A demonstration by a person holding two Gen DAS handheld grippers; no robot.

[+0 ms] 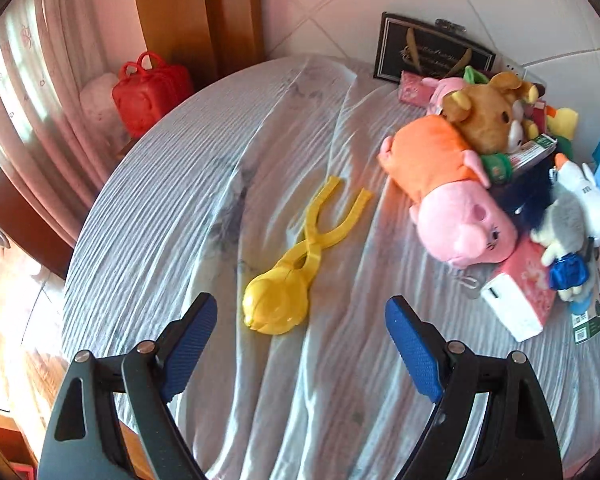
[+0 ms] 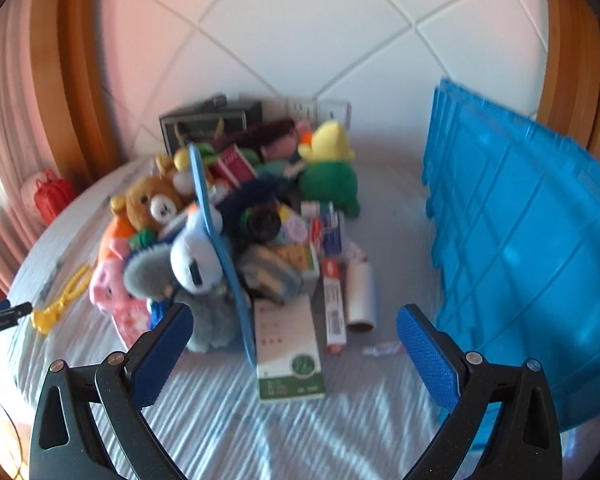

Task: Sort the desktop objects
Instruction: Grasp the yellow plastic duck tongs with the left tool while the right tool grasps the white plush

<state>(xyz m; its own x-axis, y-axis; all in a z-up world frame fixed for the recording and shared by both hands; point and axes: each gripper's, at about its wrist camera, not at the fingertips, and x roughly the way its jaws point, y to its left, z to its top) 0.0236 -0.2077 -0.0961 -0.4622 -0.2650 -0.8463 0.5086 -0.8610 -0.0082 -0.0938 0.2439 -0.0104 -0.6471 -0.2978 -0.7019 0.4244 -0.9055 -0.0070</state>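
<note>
A yellow plastic clip tool (image 1: 288, 280) lies on the white cloth just ahead of my open left gripper (image 1: 300, 328), which holds nothing. To its right a pink pig plush (image 1: 452, 196) in an orange dress and a brown bear plush (image 1: 488, 120) head a heap of toys and boxes. In the right wrist view the same heap (image 2: 236, 224) fills the middle, with a white and green box (image 2: 290, 356) at its near edge. My right gripper (image 2: 294, 340) stands open and empty above the cloth in front of that box. The left gripper (image 2: 4, 314) shows at the left edge beside the yellow clip tool (image 2: 60, 300).
A blue plastic crate (image 2: 532, 260) stands close on the right. A red toy case (image 1: 150, 92) sits past the table's far left edge. A dark framed plaque (image 1: 432, 54) leans on the white padded wall. A paper tube (image 2: 362, 296) and a red and white box (image 2: 334, 304) lie by the heap.
</note>
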